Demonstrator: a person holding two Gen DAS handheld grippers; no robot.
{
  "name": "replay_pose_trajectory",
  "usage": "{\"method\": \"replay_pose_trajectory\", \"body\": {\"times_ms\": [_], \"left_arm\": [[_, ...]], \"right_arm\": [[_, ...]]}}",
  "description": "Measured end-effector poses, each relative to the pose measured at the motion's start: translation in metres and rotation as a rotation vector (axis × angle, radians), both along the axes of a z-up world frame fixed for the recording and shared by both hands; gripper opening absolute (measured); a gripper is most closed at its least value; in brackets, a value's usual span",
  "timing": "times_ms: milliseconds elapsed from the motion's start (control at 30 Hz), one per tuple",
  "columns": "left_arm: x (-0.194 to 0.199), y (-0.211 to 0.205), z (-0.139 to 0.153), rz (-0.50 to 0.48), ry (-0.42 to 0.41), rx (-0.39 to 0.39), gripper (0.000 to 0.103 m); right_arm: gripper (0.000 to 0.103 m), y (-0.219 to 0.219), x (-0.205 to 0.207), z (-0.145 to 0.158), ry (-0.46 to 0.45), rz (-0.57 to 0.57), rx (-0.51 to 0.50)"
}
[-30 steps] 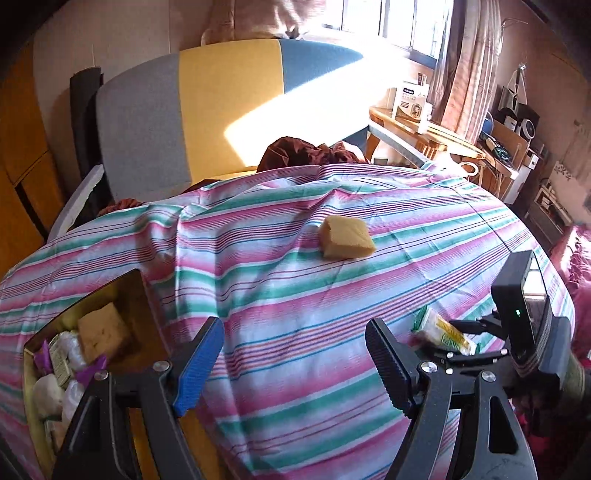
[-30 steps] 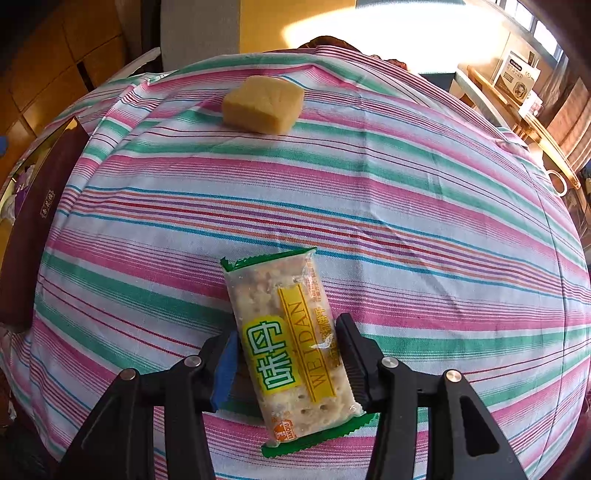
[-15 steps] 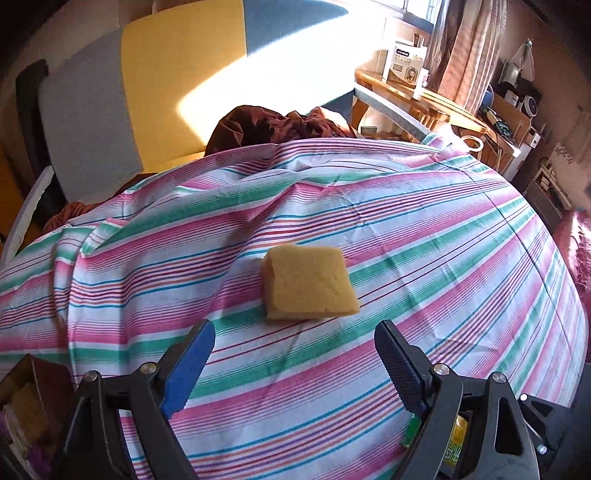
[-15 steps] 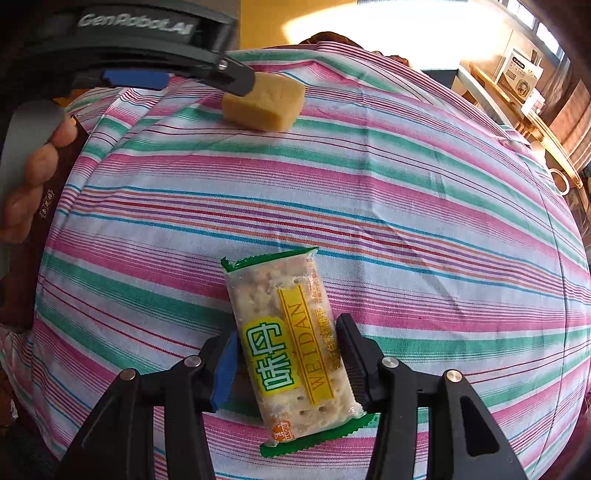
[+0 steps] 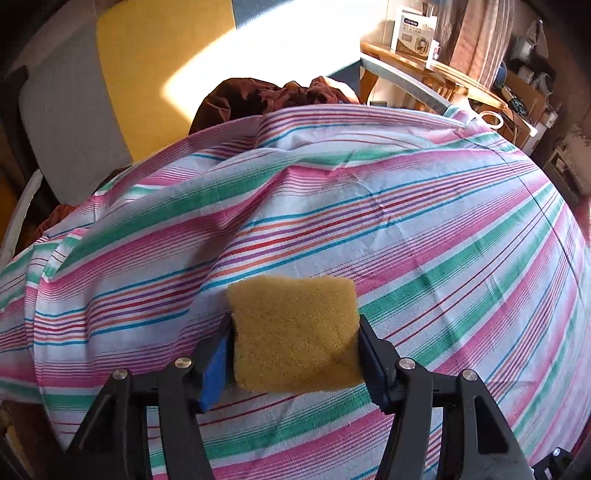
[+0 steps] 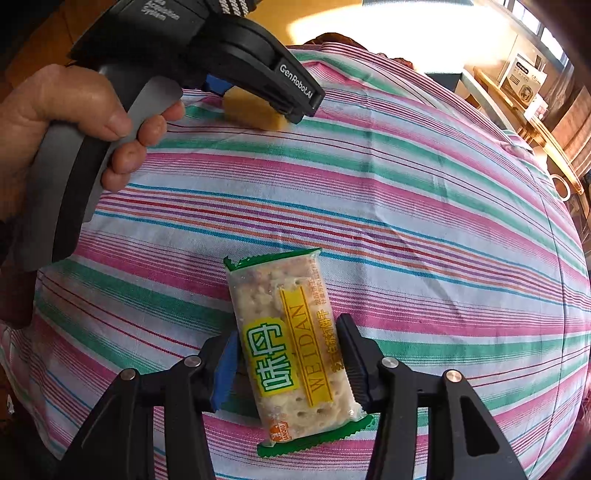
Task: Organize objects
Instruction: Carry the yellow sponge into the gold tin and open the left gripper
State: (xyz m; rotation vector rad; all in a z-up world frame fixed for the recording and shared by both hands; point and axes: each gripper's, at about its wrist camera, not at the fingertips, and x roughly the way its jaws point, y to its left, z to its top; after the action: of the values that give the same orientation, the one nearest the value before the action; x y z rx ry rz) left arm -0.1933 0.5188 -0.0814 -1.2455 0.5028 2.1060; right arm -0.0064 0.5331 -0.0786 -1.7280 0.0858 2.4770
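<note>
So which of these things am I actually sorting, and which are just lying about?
In the job:
- yellow sponge, left tongs closing on it
- cracker packet, gripped by right tongs

Lying about:
- striped cloth
- brown fabric
- white box on shelf

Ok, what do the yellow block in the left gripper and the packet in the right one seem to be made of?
Yellow block: looks like sponge or foam, matte, with a fuzzy, porous face and soft rounded corners. Packet: thin glossy plastic film, clear enough to show pale crackers inside, printed yellow and green, with crimped sawtooth ends.
</note>
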Motion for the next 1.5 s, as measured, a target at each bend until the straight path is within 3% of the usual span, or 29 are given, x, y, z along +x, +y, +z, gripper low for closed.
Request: {"method": "replay_pose_trajectory", "body": {"times_ms": [167,333,567,733,933,1500], "left_arm": [[0.032,-0.043,0.025,0.0,0.039,0.066,0.06],[0.093,-0.1,0.044,-0.011,0.082,0.107,0.061],[0.179,-0.158,0.044,-0.054,0.098,0.106,0.061],[0.217,-0.177,0.026,-0.07,0.082,0.084,0.061],[0.225,-0.177,-0.003,-0.063,0.053,0.052,0.06],[0.23,-0.179,-0.01,-0.072,0.101,0.07,0.061]], "right_arm": [[0.05,-0.002,0.002,0.0,0.002,0.017,0.003],[0.051,-0.003,0.006,0.0,0.012,0.015,-0.004],[0.051,0.0,0.009,-0.001,0.038,0.015,0.0],[0.05,0.004,0.004,-0.004,0.05,0.024,0.022],[0.049,0.002,0.005,-0.003,0.063,0.038,0.048],[0.049,-0.004,0.004,-0.006,0.09,0.049,0.058]]}}
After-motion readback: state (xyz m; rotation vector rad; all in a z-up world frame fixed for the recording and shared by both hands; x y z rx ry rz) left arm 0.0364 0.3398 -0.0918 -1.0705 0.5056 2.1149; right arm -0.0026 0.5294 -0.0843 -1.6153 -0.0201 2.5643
